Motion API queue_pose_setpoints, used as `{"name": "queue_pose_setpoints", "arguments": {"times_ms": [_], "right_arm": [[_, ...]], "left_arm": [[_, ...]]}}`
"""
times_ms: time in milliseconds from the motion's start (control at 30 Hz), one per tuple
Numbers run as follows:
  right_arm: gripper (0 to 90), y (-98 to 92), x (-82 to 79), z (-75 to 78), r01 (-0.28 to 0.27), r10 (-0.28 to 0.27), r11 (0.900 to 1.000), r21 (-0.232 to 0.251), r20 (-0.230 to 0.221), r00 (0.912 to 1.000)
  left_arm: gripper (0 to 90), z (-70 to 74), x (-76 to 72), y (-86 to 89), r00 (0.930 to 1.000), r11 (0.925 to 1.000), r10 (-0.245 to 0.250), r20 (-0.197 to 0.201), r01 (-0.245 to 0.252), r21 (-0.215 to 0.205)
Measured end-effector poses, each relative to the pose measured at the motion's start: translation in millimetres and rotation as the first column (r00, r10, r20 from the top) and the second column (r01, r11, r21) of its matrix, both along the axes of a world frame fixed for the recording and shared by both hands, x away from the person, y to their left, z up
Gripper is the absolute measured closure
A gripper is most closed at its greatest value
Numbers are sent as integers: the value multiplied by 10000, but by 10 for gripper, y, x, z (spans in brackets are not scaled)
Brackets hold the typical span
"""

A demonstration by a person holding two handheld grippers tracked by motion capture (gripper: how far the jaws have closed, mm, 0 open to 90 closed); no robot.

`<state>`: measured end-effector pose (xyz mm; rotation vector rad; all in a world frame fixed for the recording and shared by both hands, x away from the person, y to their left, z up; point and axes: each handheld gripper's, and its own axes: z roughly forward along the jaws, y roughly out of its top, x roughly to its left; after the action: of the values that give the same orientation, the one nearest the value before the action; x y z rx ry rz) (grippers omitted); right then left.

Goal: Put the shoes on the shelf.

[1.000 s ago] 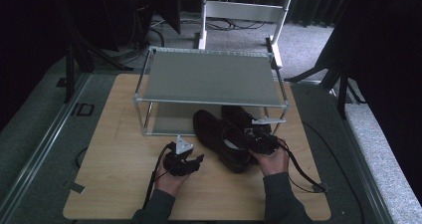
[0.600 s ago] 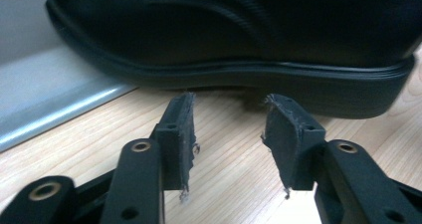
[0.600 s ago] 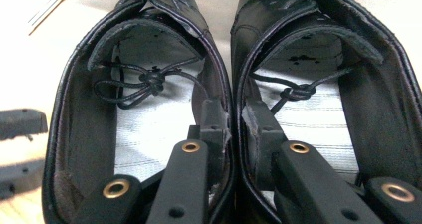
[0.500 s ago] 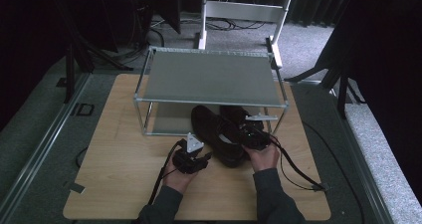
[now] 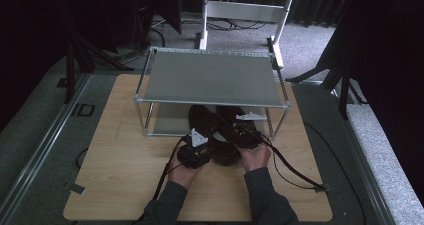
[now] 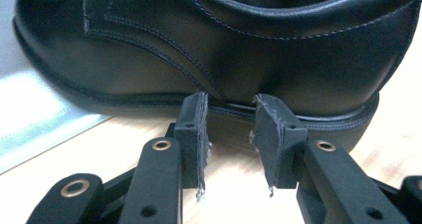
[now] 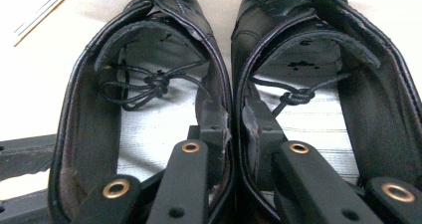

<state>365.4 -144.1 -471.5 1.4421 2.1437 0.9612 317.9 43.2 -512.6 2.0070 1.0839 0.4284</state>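
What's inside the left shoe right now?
Inside the left shoe, the right gripper view shows a pale striped insole, a knotted black lace lying loose, and one pad of the right gripper, which pinches both shoes' inner walls together. The toe end is hidden under the tongue.

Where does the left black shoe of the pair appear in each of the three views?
High view: left black shoe, centre, toe under the metal rack.
Left gripper view: its side spans the upper frame, behind the tongs.
Right gripper view: left half, opening upward.
Shared landmark: wooden tabletop.

Black leather shoes (image 7: 234, 84) upright, side by side, toes under rack.
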Motion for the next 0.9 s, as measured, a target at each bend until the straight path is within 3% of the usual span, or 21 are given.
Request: {"name": "queue_pose_setpoints", "arguments": {"times_ms": [167, 433, 533, 633, 733, 767, 900], "right_arm": [[804, 90, 42, -31, 247, -247, 9997, -7, 127, 9996], [803, 154, 175, -96, 1288, -1309, 9898, 609, 311, 9909], [803, 211, 208, -112, 1897, -1929, 9796, 657, 470, 9801], [801, 285, 246, -122, 2137, -2161, 9756, 496, 512, 9750], [789, 282, 277, -114, 2189, -2208, 9745, 499, 372, 9746], [776, 266, 289, -108, 2192, -2210, 9742, 532, 309, 9748], [649, 221, 286, -114, 1839, -1864, 9810, 620, 365, 9818]], "left_arm": [[715, -29, 104, 29, 9998, 9996, 155, 154, -159, 217], [760, -66, 335, 51, 9966, 9990, 154, 806, -188, 416], [772, -93, 429, 34, 9930, 9968, 143, 1169, -234, 765], [782, -120, 471, 48, 9925, 9965, 193, 1206, -289, 785], [756, -133, 507, 89, 9931, 9983, 186, 1157, -248, 522], [740, -132, 516, 92, 9933, 9978, 212, 1137, -283, 608], [713, -163, 556, 109, 9952, 9971, 421, 882, -474, 592]]}}
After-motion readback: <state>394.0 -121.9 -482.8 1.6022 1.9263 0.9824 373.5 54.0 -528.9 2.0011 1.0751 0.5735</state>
